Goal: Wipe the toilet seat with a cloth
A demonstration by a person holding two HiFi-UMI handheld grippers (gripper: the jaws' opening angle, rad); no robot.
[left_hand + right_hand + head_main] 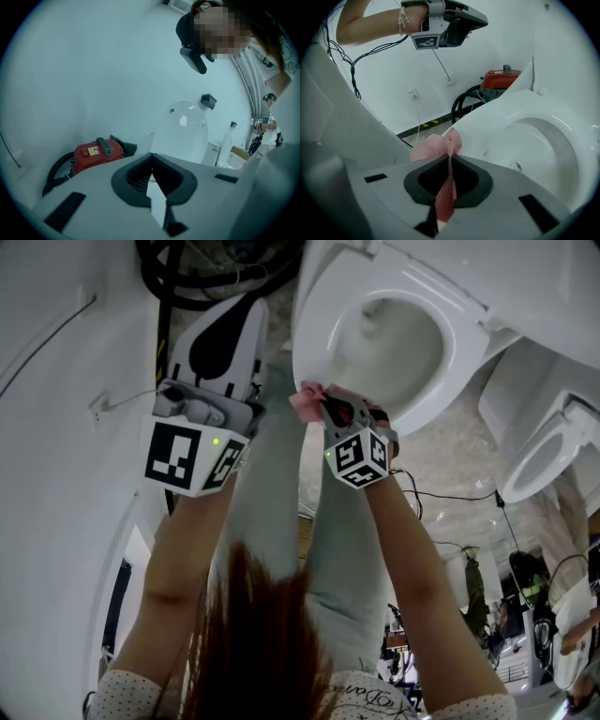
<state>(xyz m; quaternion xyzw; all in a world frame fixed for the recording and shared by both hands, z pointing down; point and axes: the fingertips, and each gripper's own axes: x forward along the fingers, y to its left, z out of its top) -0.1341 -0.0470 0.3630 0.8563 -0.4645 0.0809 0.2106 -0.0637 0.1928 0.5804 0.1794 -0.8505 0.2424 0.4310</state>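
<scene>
The white toilet (450, 343) stands with its lid (183, 131) up and its seat (506, 117) down over the bowl (394, 343). My right gripper (323, 401) (450, 157) is shut on a pink cloth (307, 401) (433, 147), which bunches out past the tips against the seat's near front edge. My left gripper (248, 307) (151, 159) is held up to the left of the toilet, away from the seat. Its jaws are shut with nothing between them, and it faces the raised lid. It also shows high in the right gripper view as the left gripper (454, 23).
A red vacuum cleaner (96, 152) (501, 79) with a black hose (216, 273) sits by the wall behind the toilet. A second white toilet (548, 451) stands to the right. Cables (441, 495) run across the floor. A person (269, 126) stands in the background.
</scene>
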